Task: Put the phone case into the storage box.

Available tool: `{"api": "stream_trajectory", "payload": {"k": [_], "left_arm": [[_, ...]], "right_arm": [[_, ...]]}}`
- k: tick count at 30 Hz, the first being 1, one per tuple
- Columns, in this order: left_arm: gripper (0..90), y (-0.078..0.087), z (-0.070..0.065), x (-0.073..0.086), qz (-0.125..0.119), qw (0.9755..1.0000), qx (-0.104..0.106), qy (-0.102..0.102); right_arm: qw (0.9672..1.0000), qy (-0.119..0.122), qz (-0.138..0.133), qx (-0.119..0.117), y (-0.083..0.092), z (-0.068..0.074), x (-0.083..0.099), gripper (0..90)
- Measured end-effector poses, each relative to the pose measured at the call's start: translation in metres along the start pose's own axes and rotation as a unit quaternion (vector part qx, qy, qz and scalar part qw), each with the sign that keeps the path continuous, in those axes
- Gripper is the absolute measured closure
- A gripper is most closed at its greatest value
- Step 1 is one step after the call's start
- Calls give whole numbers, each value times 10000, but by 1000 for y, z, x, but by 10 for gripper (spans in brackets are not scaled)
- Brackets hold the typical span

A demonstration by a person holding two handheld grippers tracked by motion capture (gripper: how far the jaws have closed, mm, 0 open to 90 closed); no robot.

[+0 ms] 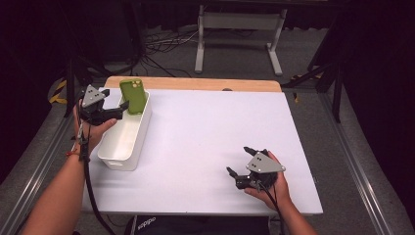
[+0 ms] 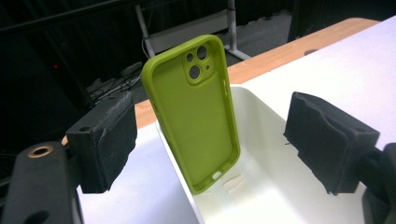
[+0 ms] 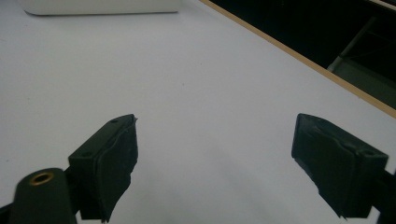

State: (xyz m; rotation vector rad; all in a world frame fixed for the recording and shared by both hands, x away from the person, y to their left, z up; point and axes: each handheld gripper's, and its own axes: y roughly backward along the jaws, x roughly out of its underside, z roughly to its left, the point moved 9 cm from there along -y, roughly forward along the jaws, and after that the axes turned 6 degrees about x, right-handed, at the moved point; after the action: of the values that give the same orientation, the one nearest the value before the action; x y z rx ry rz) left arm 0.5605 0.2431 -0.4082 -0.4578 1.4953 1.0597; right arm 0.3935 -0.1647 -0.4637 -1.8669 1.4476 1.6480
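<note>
Green phone case (image 2: 194,116) stands near-upright in the white bin (image 1: 139,134), at the bin's far end, about 10 o'clock on the desk (image 1: 205,147) in the high view. Its lower edge rests inside the bin. It appears to lean against the bin's far left wall, camera cut-outs at top, hollow side facing the left gripper view.

Left hand-held gripper (image 1: 122,108): released. In the left gripper view both black pads (image 2: 109,140) stand clear of the case, one at 9 o'clock of it, one at 3 o'clock, with visible gaps on both sides. Nothing is clamped.

Right hand-held gripper (image 1: 238,162): also released, jaws spread wide over bare white desk at about 5 o'clock in the high view, holding nothing. The right gripper view shows the desk surface between its pads and the bin at the top edge.

Judgement on step: the case looks just deposited in the bin, so the job now is a clean withdrawal.

Notes for doing it well:
- Keep the jaws wide; either pad brushing the case edge could tip it, since it stands on a narrow end.
- Back the left gripper straight out along its own axis, toward 7 o'clock, rather than sweeping sideways.
- Mind the bin's rim on exit; a knock there could shift the light bin and topple the case.
- Leave the right gripper parked, well apart from the bin.
</note>
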Motion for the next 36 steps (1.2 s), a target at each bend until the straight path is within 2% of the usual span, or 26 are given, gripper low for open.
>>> {"api": "stream_trajectory", "payload": {"k": [9,18,24,30,36], "left_arm": [[119,11,-12,-7,-222,9997,71,117],[78,18,-24,-9,-278,9995,122,21],[70,21,-34,-8,-338,9991,262,-7],[57,24,-38,-11,-408,9988,248,-113],[49,25,-43,-11,-401,9987,285,-96]], "right_arm": [[10000,27,-18,-68,1,4,-2,156],[9999,82,-23,-99,2,7,-3,155],[9999,97,-66,-106,4,7,-5,154],[9998,151,-54,-84,4,7,-4,154],[9998,171,-39,-83,3,7,-4,153]]}}
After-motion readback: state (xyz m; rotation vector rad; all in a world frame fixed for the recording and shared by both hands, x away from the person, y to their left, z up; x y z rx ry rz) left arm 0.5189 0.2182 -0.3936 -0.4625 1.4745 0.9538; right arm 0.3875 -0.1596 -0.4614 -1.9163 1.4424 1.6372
